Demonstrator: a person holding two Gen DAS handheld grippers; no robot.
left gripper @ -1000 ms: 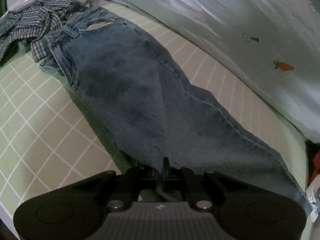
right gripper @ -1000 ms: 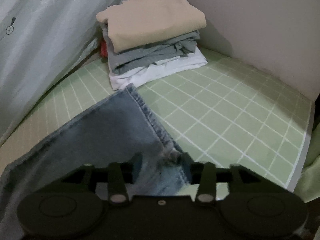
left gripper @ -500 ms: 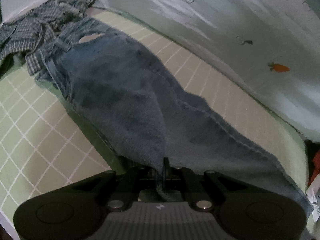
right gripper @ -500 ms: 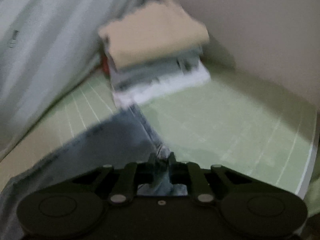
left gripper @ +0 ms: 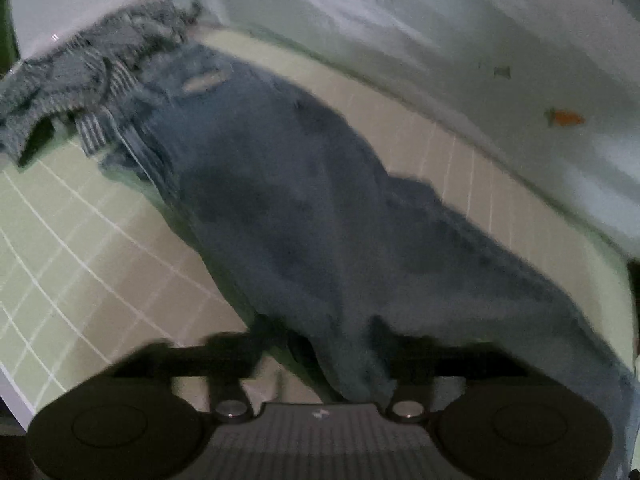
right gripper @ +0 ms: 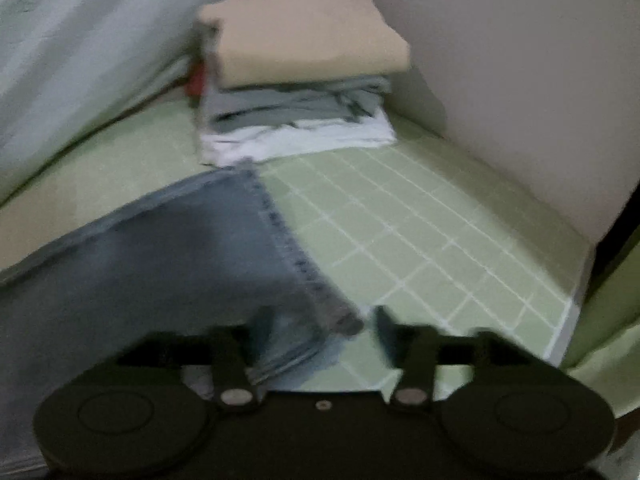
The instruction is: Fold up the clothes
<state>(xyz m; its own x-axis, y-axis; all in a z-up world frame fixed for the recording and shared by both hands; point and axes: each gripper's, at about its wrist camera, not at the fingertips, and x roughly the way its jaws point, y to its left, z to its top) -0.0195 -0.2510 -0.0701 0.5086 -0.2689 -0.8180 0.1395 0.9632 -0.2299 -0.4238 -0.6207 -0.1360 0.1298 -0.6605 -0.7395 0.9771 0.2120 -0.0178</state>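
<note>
Left wrist view: our left tool (left gripper: 322,346) has just opened, jeans (left gripper: 288,208) slack between its jaws, their long axis running ahead along the bed (left gripper: 80,240). Our right tool (right gripper: 320,322), also just opened, straddles the hem (right gripper: 304,268), nearer the folded stack (right gripper: 296,80).

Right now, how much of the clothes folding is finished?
Done: a folded stack sits by the wall. In hand: the jeans lie flat, unfolded; both tongs, left and right, have just opened off them. Left: the jeans and the checked shirt.
</note>
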